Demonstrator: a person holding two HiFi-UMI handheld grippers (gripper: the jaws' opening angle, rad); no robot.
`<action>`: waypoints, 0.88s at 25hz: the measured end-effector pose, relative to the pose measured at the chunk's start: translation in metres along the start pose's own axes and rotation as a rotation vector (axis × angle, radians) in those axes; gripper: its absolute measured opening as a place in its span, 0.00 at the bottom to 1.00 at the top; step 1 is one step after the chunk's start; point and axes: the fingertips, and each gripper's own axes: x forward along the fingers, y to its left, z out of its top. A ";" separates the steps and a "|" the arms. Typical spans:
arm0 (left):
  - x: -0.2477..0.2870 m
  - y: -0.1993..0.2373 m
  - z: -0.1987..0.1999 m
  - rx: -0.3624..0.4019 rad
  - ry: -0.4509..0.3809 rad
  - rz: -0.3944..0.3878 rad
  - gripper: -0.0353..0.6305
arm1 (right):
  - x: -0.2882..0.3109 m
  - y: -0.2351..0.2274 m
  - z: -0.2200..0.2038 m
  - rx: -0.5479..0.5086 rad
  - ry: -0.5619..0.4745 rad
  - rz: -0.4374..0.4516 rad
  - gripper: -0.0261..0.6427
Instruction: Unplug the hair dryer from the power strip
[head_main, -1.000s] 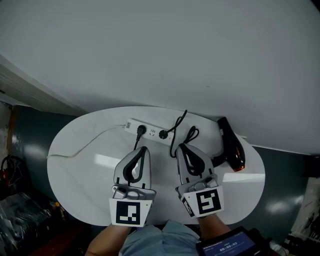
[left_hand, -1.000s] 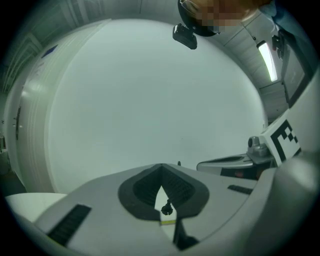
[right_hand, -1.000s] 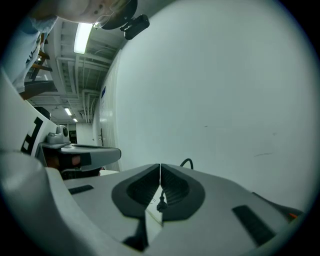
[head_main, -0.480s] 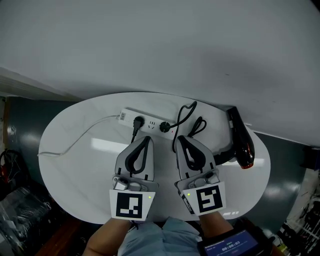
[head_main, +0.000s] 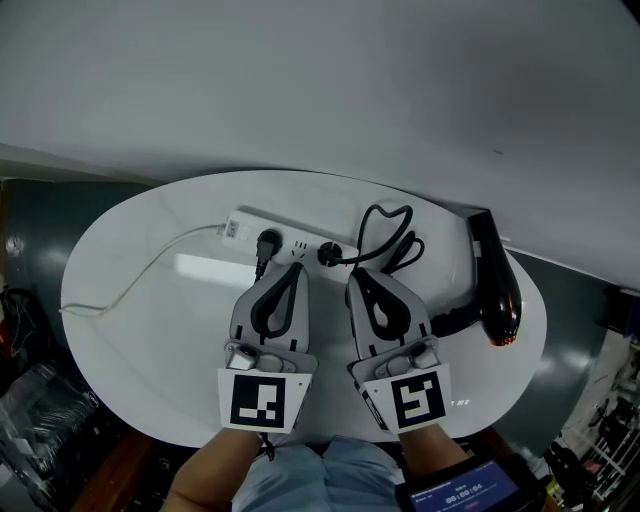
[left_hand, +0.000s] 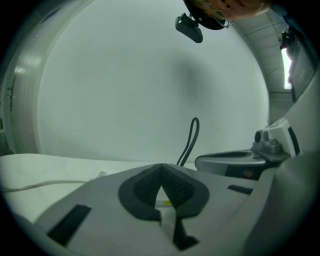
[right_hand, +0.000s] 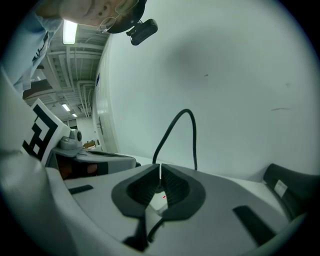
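Dryer (head_main: 496, 275) lies near-to-far, handle pointing left.

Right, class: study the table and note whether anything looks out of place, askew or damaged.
Nothing looks damaged or spilled. The hair dryer lies on its side near the table's right edge, and its black cord loops loosely up beside the power strip; untidy, but nothing odd.

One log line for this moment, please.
left gripper: shut, empty | right gripper: shut, empty | hair dryer: plugged into power strip | unplug: not yet started
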 end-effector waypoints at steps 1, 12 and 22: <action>0.003 0.001 -0.003 -0.006 0.008 -0.001 0.05 | 0.001 0.000 -0.002 0.003 0.004 0.001 0.05; 0.020 0.004 -0.023 -0.059 0.059 -0.016 0.05 | 0.012 0.003 -0.019 0.012 0.052 0.028 0.08; 0.026 0.004 -0.040 -0.076 0.124 -0.053 0.05 | 0.028 0.004 -0.011 0.046 0.015 0.030 0.17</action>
